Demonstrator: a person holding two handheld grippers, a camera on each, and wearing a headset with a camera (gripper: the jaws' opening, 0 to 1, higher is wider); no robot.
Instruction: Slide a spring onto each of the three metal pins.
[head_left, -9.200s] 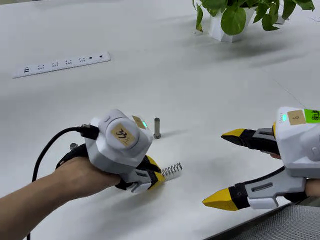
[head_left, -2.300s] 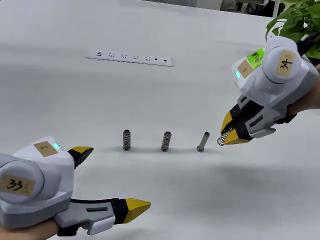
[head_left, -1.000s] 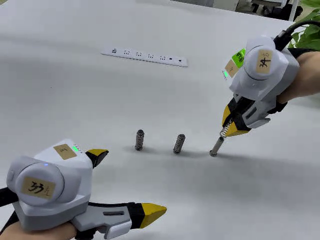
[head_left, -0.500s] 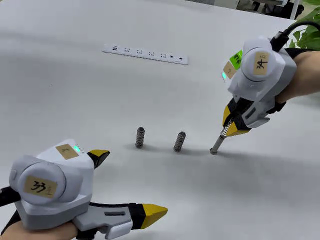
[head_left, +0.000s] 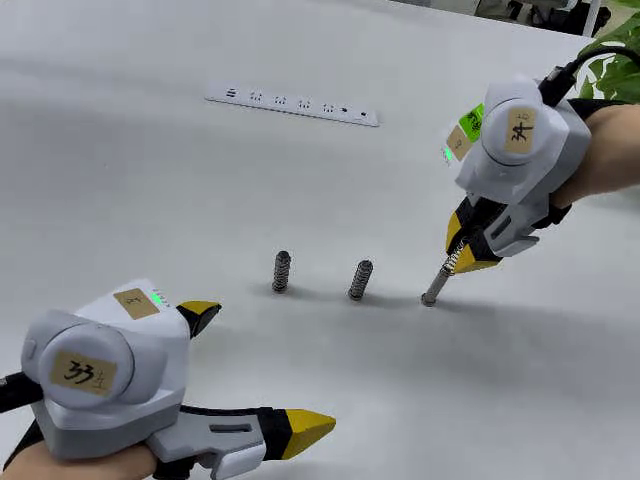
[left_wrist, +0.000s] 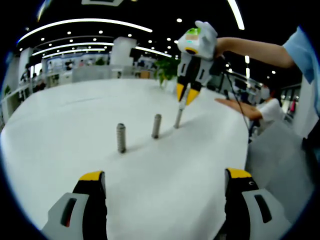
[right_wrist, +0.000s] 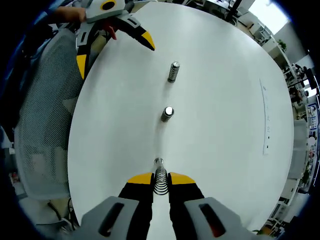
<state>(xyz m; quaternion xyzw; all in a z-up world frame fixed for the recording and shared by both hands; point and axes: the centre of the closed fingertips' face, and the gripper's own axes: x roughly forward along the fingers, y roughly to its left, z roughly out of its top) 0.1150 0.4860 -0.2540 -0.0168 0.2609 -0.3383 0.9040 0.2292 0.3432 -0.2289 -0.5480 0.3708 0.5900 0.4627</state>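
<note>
Your right gripper (head_left: 459, 257) pinches a spring (right_wrist: 160, 180), its tip touching the pin (head_left: 434, 287) at 12 o'clock. Your left gripper (head_left: 265, 368) is spread, well apart, with open table (head_left: 150, 180) around.

Left pin (right_wrist: 174, 64) and middle pin (right_wrist: 168, 111): upright, side by side, sleeved in grey coils, left spring (head_left: 282, 270) and middle spring (head_left: 360, 279). Right pin (head_left: 433, 291): just right of them, leaning right, shank bare. At its top, third spring (head_left: 452, 261), pinched in right gripper (head_left: 462, 262).
</note>
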